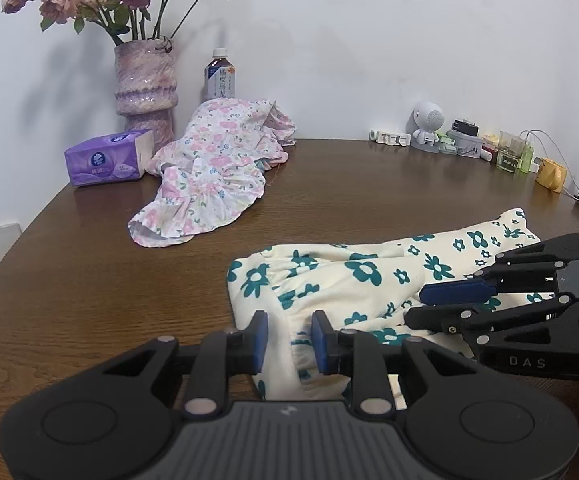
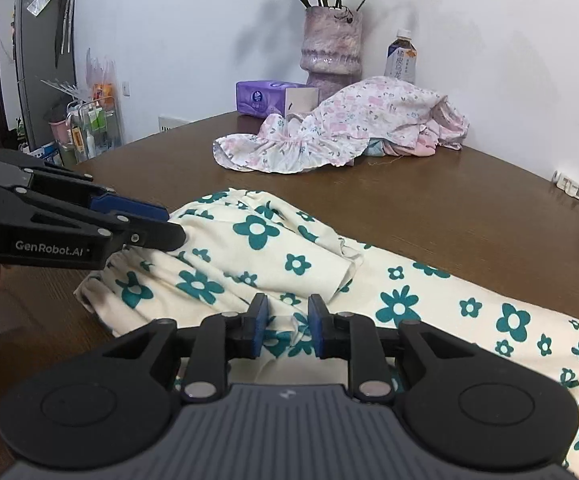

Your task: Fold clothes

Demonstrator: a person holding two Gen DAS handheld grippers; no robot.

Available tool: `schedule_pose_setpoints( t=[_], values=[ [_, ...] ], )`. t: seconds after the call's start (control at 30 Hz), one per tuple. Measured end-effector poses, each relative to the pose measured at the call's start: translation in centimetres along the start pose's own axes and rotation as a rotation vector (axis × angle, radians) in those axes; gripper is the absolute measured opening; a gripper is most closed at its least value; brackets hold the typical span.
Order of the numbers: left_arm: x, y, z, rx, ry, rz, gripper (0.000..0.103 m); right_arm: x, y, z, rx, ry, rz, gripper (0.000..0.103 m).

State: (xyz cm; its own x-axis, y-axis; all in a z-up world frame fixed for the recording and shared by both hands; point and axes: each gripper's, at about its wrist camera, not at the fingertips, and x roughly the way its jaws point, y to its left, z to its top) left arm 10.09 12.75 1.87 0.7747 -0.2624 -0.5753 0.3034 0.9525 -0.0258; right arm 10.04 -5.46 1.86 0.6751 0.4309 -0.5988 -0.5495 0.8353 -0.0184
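On the table (image 1: 89,280), a cream cloth (image 1: 349,280) with green flowers is spread out, well in front of the vase (image 1: 145,84). Its near edge is pinched between the pads of the left gripper (image 1: 289,340), and a bunched fold is squeezed by the right gripper (image 2: 288,328). A pink flowered cloth (image 1: 209,168) is heaped just beside the vase, with a purple tissue pack (image 1: 109,158) on the vase's other side.

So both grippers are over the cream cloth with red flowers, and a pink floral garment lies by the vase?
Almost: the flowers on the cream cloth are teal green, not red, as the right wrist view shows. Both grippers are over it, and the pink floral garment lies by the vase.
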Motion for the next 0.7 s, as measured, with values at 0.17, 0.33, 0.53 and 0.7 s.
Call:
schedule_pose_setpoints(
  t=[0.17, 0.33, 0.53, 0.7],
  values=[
    [-0.8, -0.3, 0.3, -0.001, -0.021, 0.005, 0.023, -0.1, 0.0, -0.2, 0.005, -0.004, 0.003, 0.023],
    [-1.4, -0.7, 0.2, 0.005, -0.026, -0.004, 0.023, 0.0, 0.0, -0.6, 0.005, -0.02, 0.001, 0.023],
    [-0.7, -0.5, -0.3, 0.0, 0.004, 0.006, 0.023, -0.1, 0.0, -0.7, 0.007, -0.024, 0.001, 0.023],
    [-0.5, -0.7, -0.5, 0.008, 0.003, 0.01, 0.023, -0.1, -0.1, -0.6, 0.019, -0.034, 0.001, 0.023]
  ],
)
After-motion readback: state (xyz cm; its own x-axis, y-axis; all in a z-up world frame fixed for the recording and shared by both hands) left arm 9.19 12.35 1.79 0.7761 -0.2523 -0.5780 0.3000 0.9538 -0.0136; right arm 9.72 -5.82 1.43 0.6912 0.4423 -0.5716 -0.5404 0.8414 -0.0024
